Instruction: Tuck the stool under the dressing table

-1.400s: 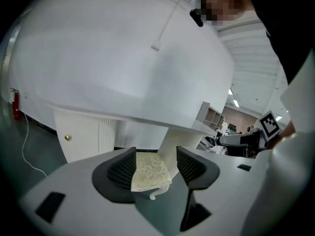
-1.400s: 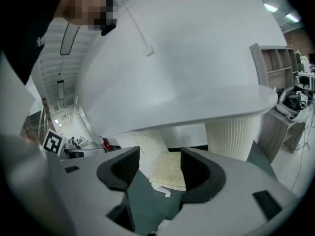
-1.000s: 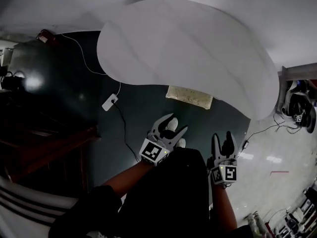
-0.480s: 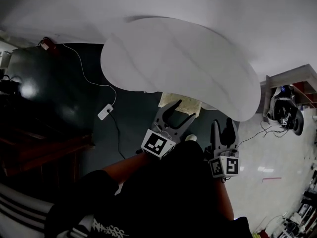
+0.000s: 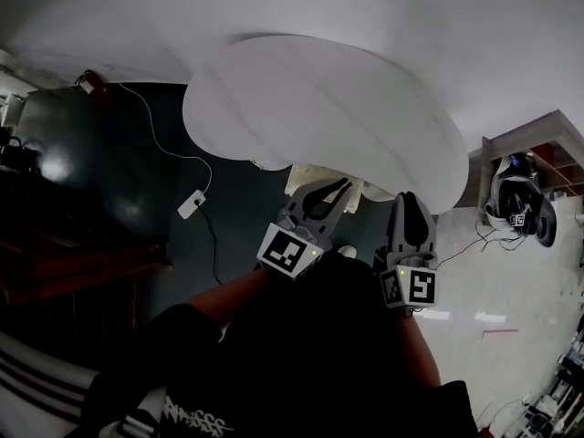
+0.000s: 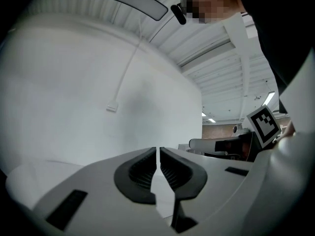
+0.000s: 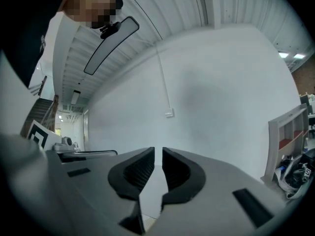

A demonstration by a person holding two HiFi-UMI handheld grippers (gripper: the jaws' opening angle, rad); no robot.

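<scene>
The dressing table (image 5: 319,108) has a white oval top that fills the middle of the head view. Only a pale sliver of the stool's beige cushion (image 5: 367,190) peeks out from under the top's near edge. My left gripper (image 5: 334,190) hovers at that edge, jaws closing to a thin slit with nothing between them. My right gripper (image 5: 411,206) is beside it to the right, also closing on nothing. Both gripper views look level at a white wall. The left gripper (image 6: 158,151) and the right gripper (image 7: 158,152) each show ribbed pads almost touching.
A white plug box (image 5: 191,204) with its cable lies on the dark floor left of the table. Dark wooden furniture (image 5: 82,263) stands at the far left. A shelf (image 5: 525,144) with a black-and-white headset (image 5: 516,203) is at the right. A wall socket (image 7: 169,113) shows ahead.
Both grippers have risen from near the floor to the table's near edge. Their jaws went from wide open to nearly together. Less of the stool cushion shows under the top.
</scene>
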